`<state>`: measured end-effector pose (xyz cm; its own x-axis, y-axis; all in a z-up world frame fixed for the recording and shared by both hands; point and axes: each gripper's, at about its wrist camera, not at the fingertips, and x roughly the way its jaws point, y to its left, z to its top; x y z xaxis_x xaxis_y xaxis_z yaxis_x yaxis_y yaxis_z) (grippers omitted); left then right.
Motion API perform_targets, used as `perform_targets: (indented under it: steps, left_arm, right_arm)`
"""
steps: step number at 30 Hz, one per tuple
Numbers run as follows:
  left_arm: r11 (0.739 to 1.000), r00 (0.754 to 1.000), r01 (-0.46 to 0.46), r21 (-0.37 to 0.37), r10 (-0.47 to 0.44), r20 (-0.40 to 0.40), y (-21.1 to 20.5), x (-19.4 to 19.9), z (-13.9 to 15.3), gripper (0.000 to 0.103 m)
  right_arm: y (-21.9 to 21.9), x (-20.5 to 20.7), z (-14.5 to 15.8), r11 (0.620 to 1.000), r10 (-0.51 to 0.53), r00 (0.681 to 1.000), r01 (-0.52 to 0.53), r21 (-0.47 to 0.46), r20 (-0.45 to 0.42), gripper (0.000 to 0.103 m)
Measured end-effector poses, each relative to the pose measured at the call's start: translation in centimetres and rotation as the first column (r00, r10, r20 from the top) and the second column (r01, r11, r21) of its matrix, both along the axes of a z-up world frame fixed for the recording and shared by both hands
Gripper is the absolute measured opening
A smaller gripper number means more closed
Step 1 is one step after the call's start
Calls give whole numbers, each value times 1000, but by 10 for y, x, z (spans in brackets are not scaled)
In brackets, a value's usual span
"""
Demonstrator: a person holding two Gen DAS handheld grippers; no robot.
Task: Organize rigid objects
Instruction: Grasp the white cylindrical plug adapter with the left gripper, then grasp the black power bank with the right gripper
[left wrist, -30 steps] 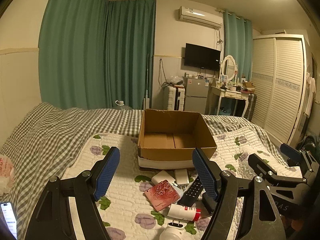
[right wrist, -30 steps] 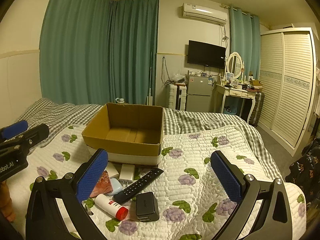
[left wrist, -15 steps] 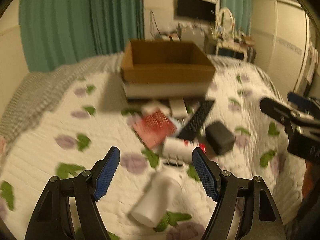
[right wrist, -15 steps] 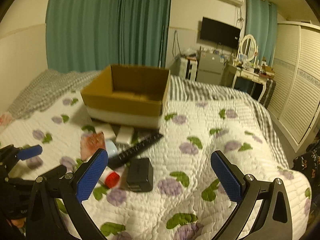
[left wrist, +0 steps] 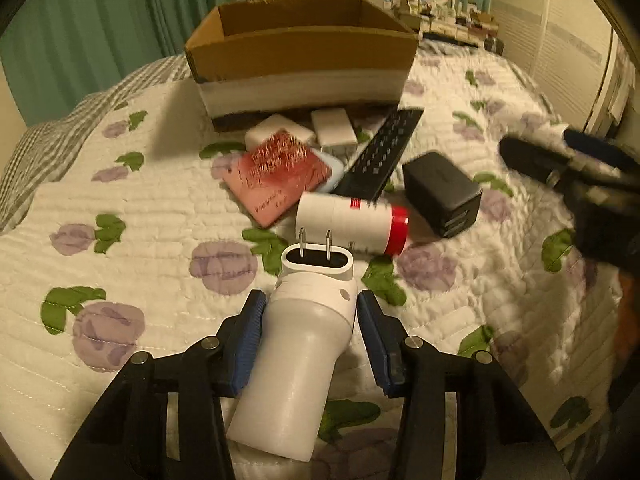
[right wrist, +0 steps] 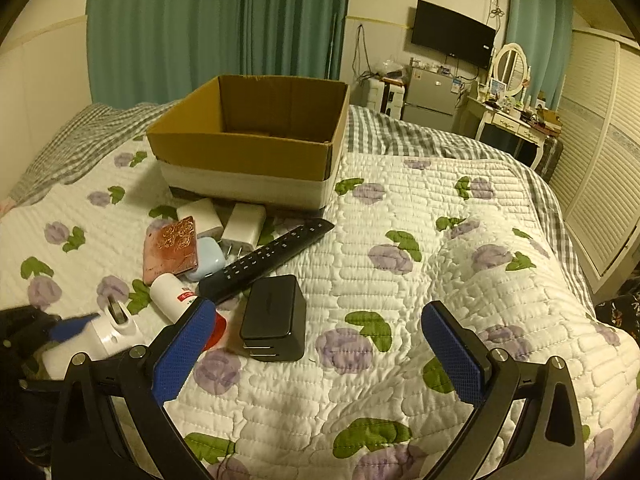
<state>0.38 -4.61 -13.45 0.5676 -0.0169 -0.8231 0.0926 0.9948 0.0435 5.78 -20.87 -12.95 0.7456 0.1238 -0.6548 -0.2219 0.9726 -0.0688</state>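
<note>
White plastic fills the near part of the left wrist view: a plug adapter (left wrist: 308,340) lies on the quilt (left wrist: 120,216) between the blue pads of the left gripper (left wrist: 310,316). Its two metal prongs point away from the camera. The jaws are closing around the adapter; the left pad looks to be at its side, while a thin gap shows at the right pad, so the grip is not firm.

The right gripper (right wrist: 320,344) hangs above the quilt with its fingers wide apart and nothing between them. Just beyond its left pad stands a black charger (right wrist: 274,316).

A little farther lies a white tube (left wrist: 352,224) with a red cap, on its side, near the charger. Behind it a pink case (left wrist: 276,176) rests partly on a pale blue thing (right wrist: 206,258), and a black remote (right wrist: 266,258) lies slanted beside them. Two white chargers (right wrist: 244,224) sit just before the box.

The cardboard box (right wrist: 248,140) stands open on the bed, and I cannot see anything inside it. Green curtains (right wrist: 200,24) hang behind
</note>
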Motion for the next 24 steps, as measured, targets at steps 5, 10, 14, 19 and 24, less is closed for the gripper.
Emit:
perform_targets:
  steps: [5,10,14,19,24]
  left_arm:
    - [998,996,-46,-40,49,80,10,8,36,48]
    - [995,984,-83,-49,90,153,19,34,62,48]
    - [992,980,-110,-62,119,160,26,52,55,48]
    - [987,983,-136,-90,146,113,41,61,35,48]
    - [985,983,-143,-97,153,101,46,60,28,48]
  right_arm:
    - [12,12,-2,999,25,999,-27,-32,-38,103]
    - [27,31,-19,997,47,993,-53,-55,-105,94]
    - [34,43,-40,995,46,985,-60,-80,-166,83]
    - [40,60,-64,993,29,973,-54,-107,-229,71]
    - [46,69,-79,990,28,964,-62,-124,-266,51]
